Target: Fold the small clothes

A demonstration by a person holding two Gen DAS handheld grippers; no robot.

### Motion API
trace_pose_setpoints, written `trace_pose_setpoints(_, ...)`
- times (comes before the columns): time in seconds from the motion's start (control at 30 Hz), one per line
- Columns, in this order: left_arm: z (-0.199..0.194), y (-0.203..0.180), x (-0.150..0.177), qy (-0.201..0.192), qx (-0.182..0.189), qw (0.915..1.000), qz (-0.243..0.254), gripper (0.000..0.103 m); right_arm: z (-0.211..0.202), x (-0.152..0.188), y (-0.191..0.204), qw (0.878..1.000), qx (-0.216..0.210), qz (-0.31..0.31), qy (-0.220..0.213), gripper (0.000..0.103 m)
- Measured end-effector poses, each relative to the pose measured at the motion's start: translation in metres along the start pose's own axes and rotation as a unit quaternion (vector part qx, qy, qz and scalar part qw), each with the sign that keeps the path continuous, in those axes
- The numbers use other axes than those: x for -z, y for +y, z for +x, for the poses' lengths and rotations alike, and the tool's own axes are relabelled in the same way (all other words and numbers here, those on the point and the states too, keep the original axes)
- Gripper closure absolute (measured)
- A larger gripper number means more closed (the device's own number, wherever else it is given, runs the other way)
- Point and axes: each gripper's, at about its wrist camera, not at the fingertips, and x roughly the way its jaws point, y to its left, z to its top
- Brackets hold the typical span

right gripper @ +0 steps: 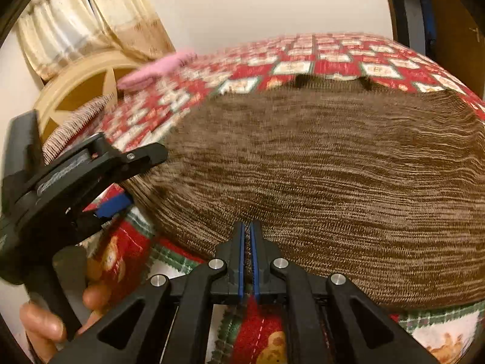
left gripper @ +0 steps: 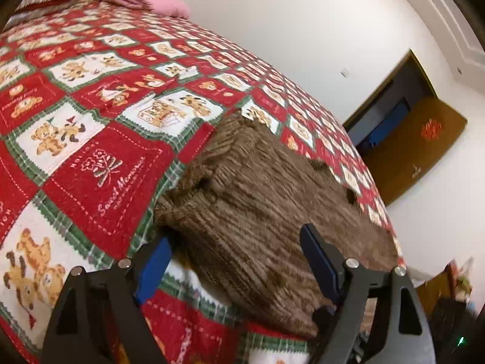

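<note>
brown knit garment [right gripper: 318, 176] lies spread on the bed's quilt [left gripper: 100, 139], red and white patchwork with teddy bears and green plaid borders. near edge of the knit sits close to the quilt's front edge; a folded or bunched part shows at its left side in the left wrist view.

right tongs [right gripper: 248, 236]: blue pads pressed together, a thin strip of the knit's near edge pinched between them. closed tight on the garment.

left tongs [left gripper: 236, 251]: jaws wide apart, straddling the garment's near left corner; left blue pad beside the knit's edge over the quilt, right blue pad over the knit. pads not pressing on the fabric, nothing gripped. in the right wrist view the left tongs [right gripper: 133, 179] show at the left edge of the knit, held by a hand [right gripper: 57, 324] on the black handle.

pink folded cloth [left gripper: 145, 0] at the far end of the bed, well apart from the knit. cream curtains [right gripper: 91, 24] and a headboard [right gripper: 81, 82] behind. right wrist view is motion blurred.
</note>
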Motion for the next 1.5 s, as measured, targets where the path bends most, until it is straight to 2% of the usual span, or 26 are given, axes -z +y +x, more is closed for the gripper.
trace_pose_setpoints(0.03,0.001,-0.001,-0.001,-0.003,-0.004,1.0000,-0.002,0.020,0.001,-0.001,-0.003,1.000,-0.006,0.007,0.002,0.099)
trace_pose_setpoints(0.1,0.003,-0.007,-0.001,-0.007,-0.025,0.9996,0.010,0.030,0.002,-0.001,-0.008,1.000,-0.018,0.019,-0.002,0.099)
trace_pose_setpoints(0.13,0.003,-0.011,0.000,-0.010,-0.035,0.9991,0.022,0.047,0.002,0.000,-0.010,1.000,-0.021,0.023,-0.003,0.099)
trace_pose_setpoints(0.17,0.004,-0.014,0.002,-0.016,-0.042,0.9983,0.036,0.070,0.002,0.000,-0.011,0.999,-0.024,0.026,-0.004,0.099)
trace_pose_setpoints(0.23,0.007,-0.021,0.000,-0.003,-0.036,0.9971,0.067,0.093,0.002,0.002,-0.010,0.999,-0.026,0.028,-0.005,0.099)
trace_pose_setpoints(0.37,0.001,-0.047,-0.001,-0.026,-0.032,0.9900,0.135,0.094,0.000,0.004,-0.011,0.999,-0.032,0.033,-0.006,0.099)
trace_pose_setpoints(0.5,-0.003,-0.091,0.017,-0.045,-0.014,0.9669,0.251,0.094,-0.007,0.003,-0.023,0.996,-0.058,0.069,-0.003,0.099)
trace_pose_setpoints(0.63,0.006,-0.098,0.035,-0.024,0.009,0.9589,0.283,0.095,-0.025,-0.001,-0.042,0.995,-0.048,0.088,-0.011,0.099)
trace_pose_setpoints(0.73,0.012,-0.094,0.038,-0.006,0.020,0.9630,0.269,0.095,-0.034,-0.021,-0.061,0.993,-0.060,0.102,-0.012,0.099)
trace_pose_setpoints(0.8,0.008,-0.091,0.035,-0.010,0.027,0.9668,0.254,0.095,-0.033,-0.040,-0.063,0.993,-0.072,0.098,-0.004,0.099)
trace_pose_setpoints(0.97,0.006,-0.079,0.032,-0.016,0.028,0.9761,0.215,0.095,0.008,-0.112,-0.040,0.986,-0.148,0.052,0.052,0.098)
trace_pose_setpoints(1.0,0.005,-0.077,0.032,-0.018,0.028,0.9779,0.206,0.095,0.021,-0.125,-0.031,0.984,-0.156,0.039,0.070,0.089)
trace_pose_setpoints(1.03,0.002,-0.073,0.030,-0.023,0.024,0.9805,0.194,0.095,0.033,-0.135,-0.022,0.985,-0.152,0.023,0.082,0.058)
trace_pose_setpoints(1.1,-0.004,-0.063,0.027,-0.030,0.022,0.9848,0.170,0.095,0.048,-0.146,-0.002,0.985,-0.148,-0.004,0.087,0.024)
trace_pose_setpoints(1.13,-0.011,-0.056,0.026,-0.036,0.026,0.9864,0.158,0.095,0.051,-0.147,0.004,0.984,-0.155,-0.010,0.091,0.024)
trace_pose_setpoints(1.2,-0.029,-0.039,0.025,-0.044,0.037,0.9872,0.149,0.087,0.058,-0.148,0.015,0.981,-0.169,-0.010,0.096,0.024)
trace_pose_setpoints(1.23,-0.034,-0.032,0.024,-0.042,0.039,0.9870,0.150,0.075,0.059,-0.146,0.018,0.982,-0.167,-0.008,0.093,0.024)
trace_pose_setpoints(1.27,-0.041,-0.021,0.021,-0.039,0.039,0.9873,0.149,0.058,0.058,-0.140,0.020,0.982,-0.169,-0.005,0.091,0.024)
trace_pose_setpoints(1.33,-0.052,0.000,0.015,-0.043,0.035,0.9890,0.137,0.041,0.054,-0.129,0.025,0.979,-0.181,-0.006,0.088,0.024)
trace_pose_setpoints(1.43,-0.067,0.033,0.000,-0.047,0.026,0.9918,0.116,0.040,0.041,-0.113,0.039,0.981,-0.175,-0.037,0.081,0.024)
trace_pose_setpoints(1.5,-0.067,0.046,-0.012,-0.036,0.027,0.9930,0.109,0.040,0.030,-0.097,0.053,0.981,-0.165,-0.065,0.075,0.024)
